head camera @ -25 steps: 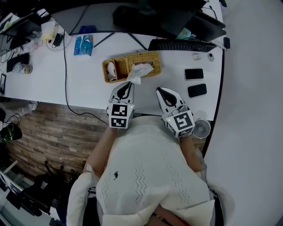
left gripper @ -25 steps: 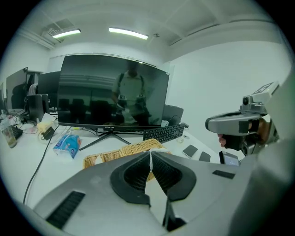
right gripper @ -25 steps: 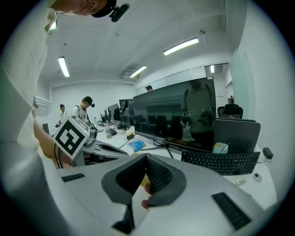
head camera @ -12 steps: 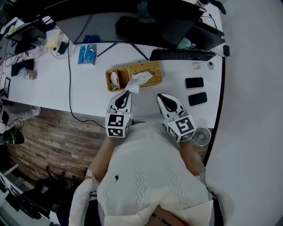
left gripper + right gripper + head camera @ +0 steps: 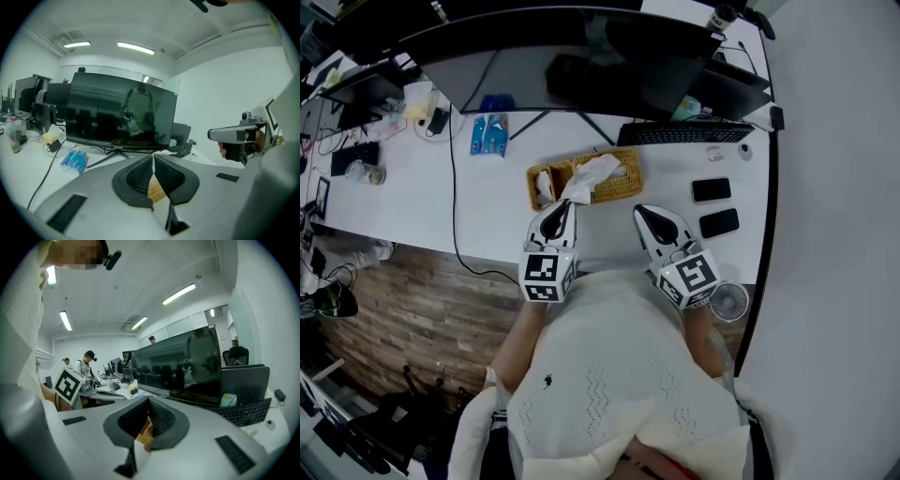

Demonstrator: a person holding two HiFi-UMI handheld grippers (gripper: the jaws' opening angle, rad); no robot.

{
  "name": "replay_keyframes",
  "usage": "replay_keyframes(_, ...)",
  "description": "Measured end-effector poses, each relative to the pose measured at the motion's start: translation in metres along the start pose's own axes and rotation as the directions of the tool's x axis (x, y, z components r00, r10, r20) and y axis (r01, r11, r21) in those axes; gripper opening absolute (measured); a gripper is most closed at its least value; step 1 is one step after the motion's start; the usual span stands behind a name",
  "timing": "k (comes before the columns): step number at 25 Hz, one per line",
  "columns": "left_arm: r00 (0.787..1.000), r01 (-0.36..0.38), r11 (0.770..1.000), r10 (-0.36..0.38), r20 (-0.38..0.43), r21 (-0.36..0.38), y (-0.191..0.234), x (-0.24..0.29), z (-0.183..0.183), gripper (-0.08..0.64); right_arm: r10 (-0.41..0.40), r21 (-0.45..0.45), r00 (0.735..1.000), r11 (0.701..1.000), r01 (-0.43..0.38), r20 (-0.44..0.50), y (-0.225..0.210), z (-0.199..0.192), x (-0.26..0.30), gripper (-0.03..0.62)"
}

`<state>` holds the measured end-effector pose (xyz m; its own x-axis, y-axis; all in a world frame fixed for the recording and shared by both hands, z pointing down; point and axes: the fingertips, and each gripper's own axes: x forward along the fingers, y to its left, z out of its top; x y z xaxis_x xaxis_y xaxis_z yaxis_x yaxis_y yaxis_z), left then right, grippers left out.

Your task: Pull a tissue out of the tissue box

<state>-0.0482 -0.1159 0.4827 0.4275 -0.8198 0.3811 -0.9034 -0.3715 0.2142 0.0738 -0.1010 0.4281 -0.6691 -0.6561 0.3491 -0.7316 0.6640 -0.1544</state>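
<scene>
A wicker tissue box [image 5: 617,186] lies on the white desk [image 5: 487,211], just ahead of both grippers. A white tissue [image 5: 593,172] rises from its opening and runs down-left to my left gripper [image 5: 566,202], which is shut on the tissue's end. In the left gripper view the tissue [image 5: 153,164] shows as a thin white strip pinched between the closed jaws of the left gripper [image 5: 153,157], with the wicker box [image 5: 156,190] below. My right gripper [image 5: 640,210] hovers to the right of the box, shut and empty. The right gripper view shows the right gripper [image 5: 148,401] closed.
A smaller wicker compartment [image 5: 541,186] with white items adjoins the box on the left. Behind are a keyboard [image 5: 684,134], a monitor [image 5: 581,56] and a blue tissue pack [image 5: 489,136]. Two phones [image 5: 711,189] lie to the right. A small fan [image 5: 728,300] is near the desk edge.
The head view has shifted, so the desk sits lower in frame. The tissue stands further out of the box, still held in the left gripper. The right gripper has kept its place.
</scene>
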Motion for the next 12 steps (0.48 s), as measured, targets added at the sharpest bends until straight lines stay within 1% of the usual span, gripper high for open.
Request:
replay_keyframes(7,0.996,0.018,1.000,-0.019,0.084,0.006,-0.004,0.000,0.037,0.018,-0.010,-0.013,0.998,1.000,0.011,0.057,-0.009,0.027,-0.007,0.000)
replay_keyframes(12,0.991,0.017,1.000,-0.018,0.130,0.014,-0.008,-0.001,0.054,0.017,-0.010,0.025,0.993,1.000,0.007,0.116,-0.013,0.043,-0.012,0.000)
